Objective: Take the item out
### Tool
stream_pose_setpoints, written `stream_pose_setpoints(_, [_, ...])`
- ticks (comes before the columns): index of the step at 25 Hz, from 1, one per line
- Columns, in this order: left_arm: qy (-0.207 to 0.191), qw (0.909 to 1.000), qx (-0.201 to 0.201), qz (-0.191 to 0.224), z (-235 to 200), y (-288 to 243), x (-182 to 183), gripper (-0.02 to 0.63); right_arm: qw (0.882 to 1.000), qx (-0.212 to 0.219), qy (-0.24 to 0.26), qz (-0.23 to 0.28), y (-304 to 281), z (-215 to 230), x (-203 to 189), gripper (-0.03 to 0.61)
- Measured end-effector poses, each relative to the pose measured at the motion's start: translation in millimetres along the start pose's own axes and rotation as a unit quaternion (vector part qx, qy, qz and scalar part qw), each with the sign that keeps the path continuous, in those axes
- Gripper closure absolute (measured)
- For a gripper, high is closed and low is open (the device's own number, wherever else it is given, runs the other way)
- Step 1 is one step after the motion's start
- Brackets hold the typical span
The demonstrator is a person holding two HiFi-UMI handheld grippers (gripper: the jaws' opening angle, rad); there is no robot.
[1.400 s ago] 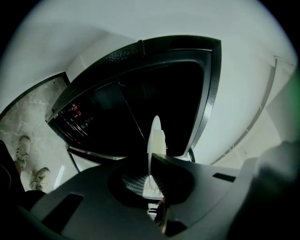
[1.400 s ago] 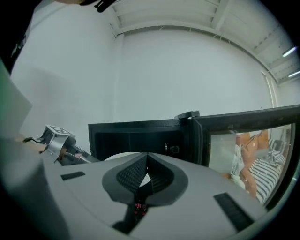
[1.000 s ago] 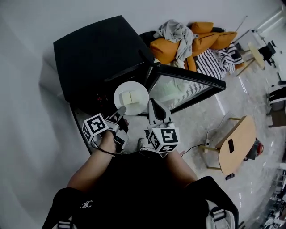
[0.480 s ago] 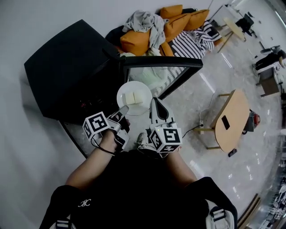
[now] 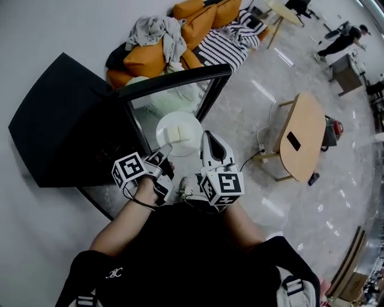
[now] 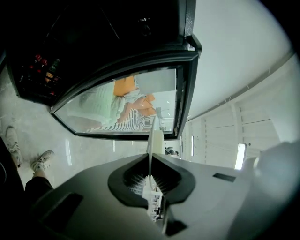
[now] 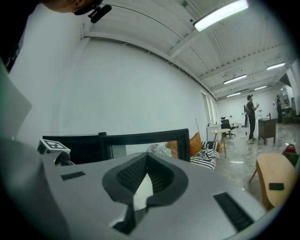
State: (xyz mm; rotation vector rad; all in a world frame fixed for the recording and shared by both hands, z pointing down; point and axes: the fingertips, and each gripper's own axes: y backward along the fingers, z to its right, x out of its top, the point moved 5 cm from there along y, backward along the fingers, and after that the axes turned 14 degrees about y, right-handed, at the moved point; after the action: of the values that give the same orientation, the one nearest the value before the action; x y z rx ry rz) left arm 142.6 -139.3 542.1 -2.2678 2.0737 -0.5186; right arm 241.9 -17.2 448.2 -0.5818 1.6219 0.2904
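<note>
Office: desks (image 7: pixel 264 124), strip lights (image 7: pixel 220 14)

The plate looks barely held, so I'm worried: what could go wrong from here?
The left gripper holds the plate only by its rim, so it may tip or slip. The two pale blocks lie loose on it and could slide off. The open glass door is close; a swing might knock it.
</note>
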Motion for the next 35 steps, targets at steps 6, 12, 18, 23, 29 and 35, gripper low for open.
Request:
stream_pose_setpoints(6, [-0.001, 0.9997, 0.003, -0.023, 5.6, -34.9, -16.1, 0.594, 0.999, -0.031, 0.005, 0.003, 5.7, 36.3, 1.0, 0.571])
stream_pose_setpoints(12, [-0.017, 0.9984, 0.011, -0.054, 19.6, -68.1, -28.8, 0.594, 0.998, -0.058, 0.009, 0.002, 9.0, 63.5, 5.7, 0.571])
stream_pose_setpoints(18, [-0.03, 0.9963, 0.017, -0.08, 21.5, -99.7, -36.1, 0.594, 0.997, -0.08, 0.01, -0.009, 7.8, 88.7, -8.5, 0.571])
stream_pose_setpoints(23, [-0.028, 0.9955, 0.014, -0.09, 25.4, -111.0, -35.6, 0.594, 0.996, -0.089, 0.002, -0.01, 9.1, 95.3, -11.6, 0.571])
stream_pose_setpoints(29, [-0.032, 0.9938, 0.016, -0.106, 23.4, -116.5, -41.6, 0.594, 0.994, -0.105, -0.014, -0.007, 16.2, 103.2, -15.9, 0.571])
stream_pose_setpoints(35, [-0.037, 0.9924, 0.015, -0.116, 23.2, -114.6, -39.2, 0.594, 0.993, -0.117, -0.019, -0.008, 18.9, 100.2, -19.4, 0.571])
